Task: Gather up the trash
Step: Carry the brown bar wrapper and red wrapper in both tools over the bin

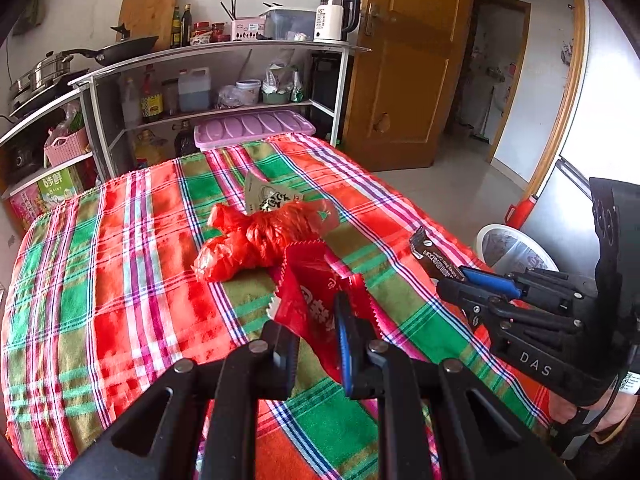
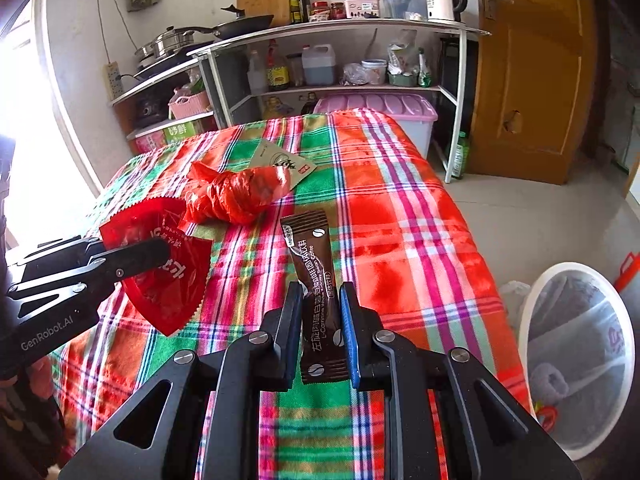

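Note:
My left gripper [image 1: 314, 320] is shut on a red serrated snack wrapper [image 1: 308, 280], held above the plaid tablecloth [image 1: 120, 280]. My right gripper [image 2: 320, 296] is shut on a brown coffee sachet [image 2: 316, 256] that sticks up between its pads. Each view shows the other gripper: the right gripper [image 1: 452, 278] with the sachet [image 1: 426, 252], and the left gripper [image 2: 160, 254] with the wrapper [image 2: 168, 288]. A crumpled red plastic bag [image 1: 256, 240] [image 2: 236, 196] lies mid-table on the cloth. A beige printed packet [image 1: 266, 196] [image 2: 280, 160] lies partly under it.
A white bin [image 2: 576, 360] [image 1: 516, 252] lined with a clear bag stands on the floor right of the table. Beyond the table are kitchen shelves [image 1: 224, 48] with bottles, a pan and a kettle. A lilac storage box [image 2: 400, 108] and a wooden door [image 1: 400, 80] are at the far right.

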`<state>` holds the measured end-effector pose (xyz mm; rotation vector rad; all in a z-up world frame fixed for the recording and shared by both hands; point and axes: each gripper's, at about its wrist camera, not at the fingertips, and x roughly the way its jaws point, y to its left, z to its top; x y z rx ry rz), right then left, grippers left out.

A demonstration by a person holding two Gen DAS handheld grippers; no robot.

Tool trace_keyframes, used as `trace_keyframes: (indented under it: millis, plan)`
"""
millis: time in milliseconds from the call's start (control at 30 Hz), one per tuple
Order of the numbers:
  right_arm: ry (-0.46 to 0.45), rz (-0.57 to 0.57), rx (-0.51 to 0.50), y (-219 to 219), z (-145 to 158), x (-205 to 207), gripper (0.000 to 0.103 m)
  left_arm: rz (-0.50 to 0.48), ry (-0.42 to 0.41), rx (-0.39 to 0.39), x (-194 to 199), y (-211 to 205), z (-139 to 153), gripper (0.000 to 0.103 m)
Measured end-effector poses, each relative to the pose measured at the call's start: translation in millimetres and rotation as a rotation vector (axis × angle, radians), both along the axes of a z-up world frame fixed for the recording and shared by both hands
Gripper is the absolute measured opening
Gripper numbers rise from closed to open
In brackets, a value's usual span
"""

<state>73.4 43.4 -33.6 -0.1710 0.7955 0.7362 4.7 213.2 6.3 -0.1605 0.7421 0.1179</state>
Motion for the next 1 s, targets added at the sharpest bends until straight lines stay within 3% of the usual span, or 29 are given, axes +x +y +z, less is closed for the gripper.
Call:
trace_keyframes:
  millis: [567, 1000]
  plan:
    - [-0.06, -0.185, 0.036, -79, 25, 3, 0.019, -0.149, -0.036, 0.039, 42, -62, 22, 0.017]
    - [-0.081, -0.36, 0.032, -157, 36, 15, 0.019, -0.285, -0.056, 0.05, 84, -134, 32, 0.017]
